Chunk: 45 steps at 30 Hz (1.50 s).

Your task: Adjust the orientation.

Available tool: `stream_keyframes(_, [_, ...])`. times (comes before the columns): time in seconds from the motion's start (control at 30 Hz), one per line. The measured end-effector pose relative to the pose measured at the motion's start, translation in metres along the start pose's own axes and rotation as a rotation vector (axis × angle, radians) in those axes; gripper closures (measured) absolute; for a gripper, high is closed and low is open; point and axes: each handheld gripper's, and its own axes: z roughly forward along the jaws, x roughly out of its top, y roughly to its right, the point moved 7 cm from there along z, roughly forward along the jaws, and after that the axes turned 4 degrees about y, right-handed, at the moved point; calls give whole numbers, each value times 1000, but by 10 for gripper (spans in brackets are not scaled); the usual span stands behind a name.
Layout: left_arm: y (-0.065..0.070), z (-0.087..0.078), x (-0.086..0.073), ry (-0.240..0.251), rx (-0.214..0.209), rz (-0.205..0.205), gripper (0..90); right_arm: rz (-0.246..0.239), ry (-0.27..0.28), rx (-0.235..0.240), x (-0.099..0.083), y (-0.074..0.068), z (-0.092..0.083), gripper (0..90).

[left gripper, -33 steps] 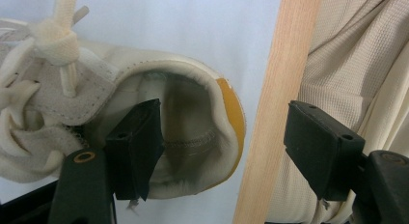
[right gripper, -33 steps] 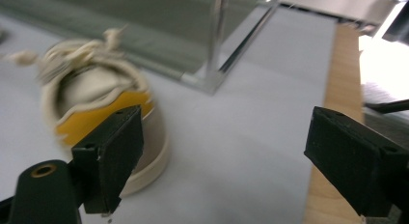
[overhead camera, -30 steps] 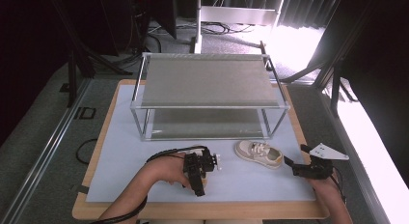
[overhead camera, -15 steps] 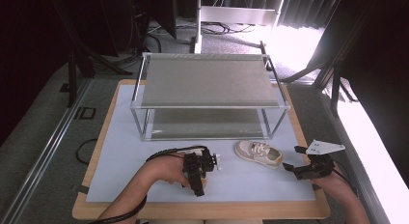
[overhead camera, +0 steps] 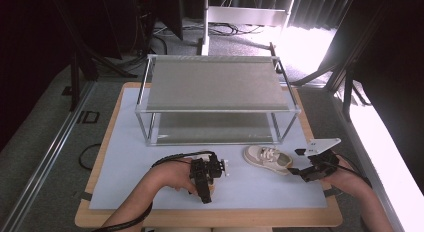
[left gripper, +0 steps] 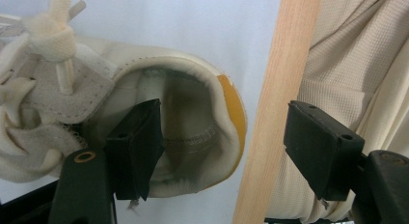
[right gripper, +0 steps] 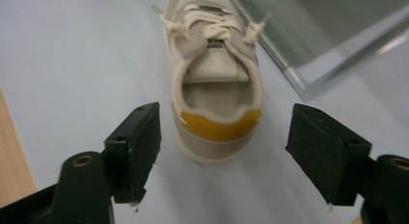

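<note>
Right gripper (overhead camera: 295,161): jaws apart, just closing, nothing between; behind the shoe (overhead camera: 267,158) heel.
Left gripper (overhead camera: 206,174): jaws apart, one pad inside a second shoe (left gripper: 144,122).

The shoe (right gripper: 217,96) was of cream cloth with rougher suede-like panels, woven cotton laces and a smooth, matt mustard heel tab; its lining looked soft and stitched. The bench (overhead camera: 210,219) showed a raw, pale wood edge, covered by a smooth, matt light-blue sheet (overhead camera: 150,162). The shelf rack (overhead camera: 215,87) had a bright metal frame and dull grey, finely textured decks. The jaws of both grippers were matt black plastic. A ribbed cream fabric (left gripper: 357,64) lay beyond the wood edge.
</note>
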Motion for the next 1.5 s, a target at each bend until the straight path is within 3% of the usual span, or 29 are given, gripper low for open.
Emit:
stream_keyframes(0.1, [0, 0, 0, -2, -2, 1, 297, -70, -22, 8, 7, -1, 0, 327])
stream_keyframes(0.13, [0, 0, 0, -3, -2, 2, 298, -128, -30, 5, 12, -2, 0, 363])
stream_keyframes(0.17, [0, 0, 0, -3, -2, 2, 298, -128, -30, 5, 12, -2, 0, 363])
stream_keyframes(0.3, [-1, 0, -1, -8, 4, 6, 298, -212, -71, 44, 20, -8, 1, 445])
stream_keyframes(0.37, [0, 1, -1, -10, 2, 1, 308, -263, -108, 60, 22, -10, 2, 506])
stream_keyframes(0.5, [0, 1, 0, -13, 1, 3, 309, -341, -191, 127, 25, -17, 8, 552])
stream_keyframes(0.6, [-1, 1, 1, -11, 4, 11, 310, -399, -252, 147, 26, -18, 14, 586])
stream_keyframes(0.77, [0, 3, 1, -16, -6, 11, 311, -462, -328, 192, 27, -20, 24, 643])
stream_keyframes(1.03, [0, 3, -1, -16, -10, 14, 315, -520, -397, 216, 25, -20, 36, 705])
stream_keyframes(1.23, [0, 3, -1, -11, -6, 18, 317, -501, -407, 226, 25, -21, 41, 762])
stream_keyframes(1.5, [-1, 3, -1, -16, -2, 21, 324, -501, -427, 256, 32, -36, 38, 816])
